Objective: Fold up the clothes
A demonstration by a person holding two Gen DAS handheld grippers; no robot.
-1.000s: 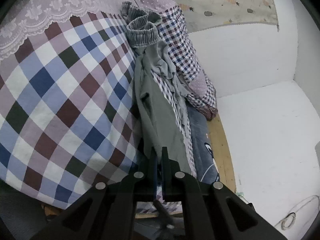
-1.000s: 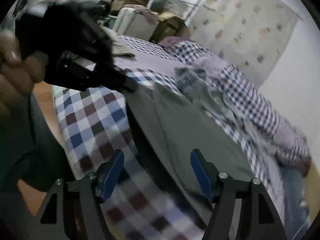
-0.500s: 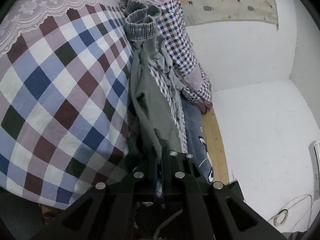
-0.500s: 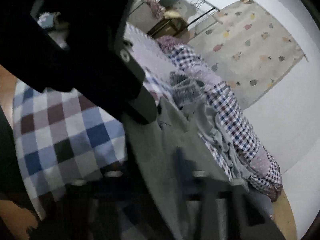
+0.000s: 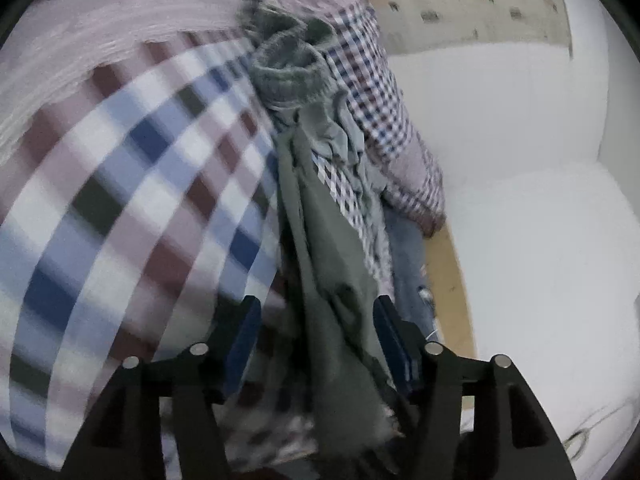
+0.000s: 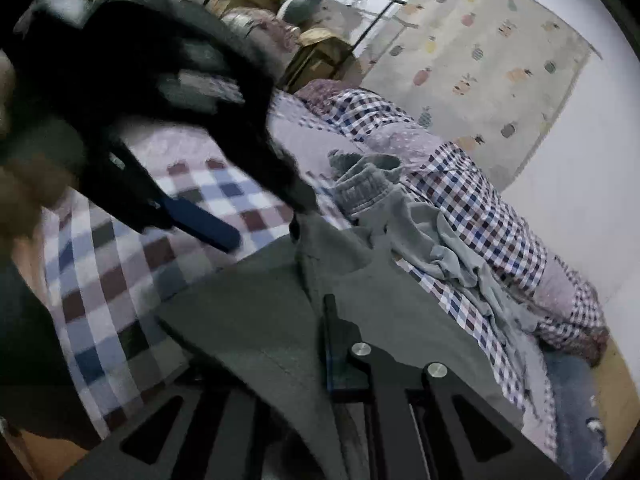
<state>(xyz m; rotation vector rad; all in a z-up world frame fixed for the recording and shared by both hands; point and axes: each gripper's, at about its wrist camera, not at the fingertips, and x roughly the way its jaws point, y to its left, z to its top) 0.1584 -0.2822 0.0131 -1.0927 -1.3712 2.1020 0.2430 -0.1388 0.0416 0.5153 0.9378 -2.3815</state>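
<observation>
With the left claw (image 5: 316,334) released around the green garment (image 5: 320,240) and only the right claw (image 6: 326,344) clenched on it, the cloth could slide off the bed (image 5: 120,200).

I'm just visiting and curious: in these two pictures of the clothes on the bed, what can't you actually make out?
- Right gripper, right wrist view: the green garment drapes over its left finger; the grip cannot be confirmed.
- Green garment's lower end, left wrist view: cut off by the bottom edge.
- Checked bedspread, left wrist view: smeared by motion blur.
- Left gripper, right wrist view: blurred, one blue pad clear.
</observation>
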